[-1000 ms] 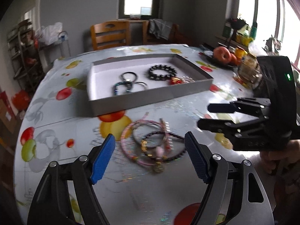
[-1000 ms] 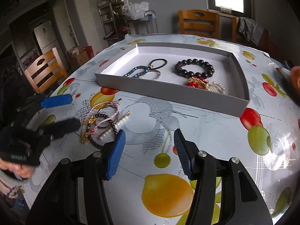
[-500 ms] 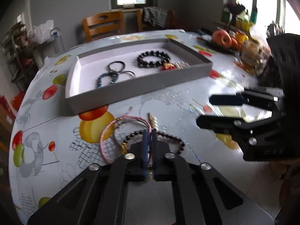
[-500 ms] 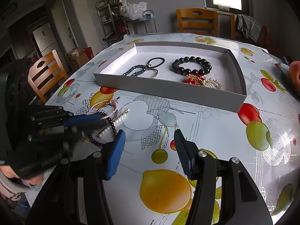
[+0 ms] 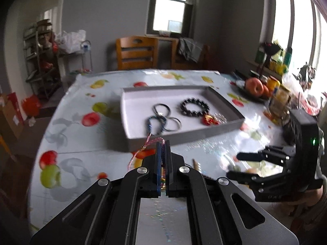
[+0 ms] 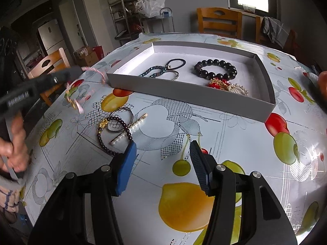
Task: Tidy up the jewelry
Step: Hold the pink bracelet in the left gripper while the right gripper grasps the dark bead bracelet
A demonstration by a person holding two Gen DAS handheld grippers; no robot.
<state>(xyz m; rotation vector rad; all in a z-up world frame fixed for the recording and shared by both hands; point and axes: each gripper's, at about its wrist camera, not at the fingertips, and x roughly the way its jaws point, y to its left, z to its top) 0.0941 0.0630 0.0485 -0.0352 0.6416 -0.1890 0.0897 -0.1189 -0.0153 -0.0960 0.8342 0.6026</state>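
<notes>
My left gripper [image 5: 162,145] is shut on a pink cord bracelet [image 5: 151,141], which hangs in the air just short of the grey tray [image 5: 184,137]. From the right wrist view the left gripper [image 6: 68,74] is blurred at the left, with the pink bracelet [image 6: 74,102] dangling from it. The tray [image 6: 184,94] holds a black bead bracelet [image 6: 215,69], a blue beaded strand with hair ties [image 6: 155,71] and a red-gold piece [image 6: 219,83]. My right gripper [image 6: 161,149] stands open and empty above the table. Beside it lie a dark bead bracelet [image 6: 111,143], a pearl clip [image 6: 127,130] and a metal ring [image 6: 122,111].
A plate of fruit [image 5: 255,86] and jars [image 5: 280,100] crowd the table's right side. Wooden chairs [image 6: 218,22] stand behind the far edge. A person's hand [image 6: 12,147] holds the left tool at the table's near left edge.
The left gripper closed on the pink bracelet in the pile and lifted it up toward the tray. The right gripper stayed where it was, still open.
</notes>
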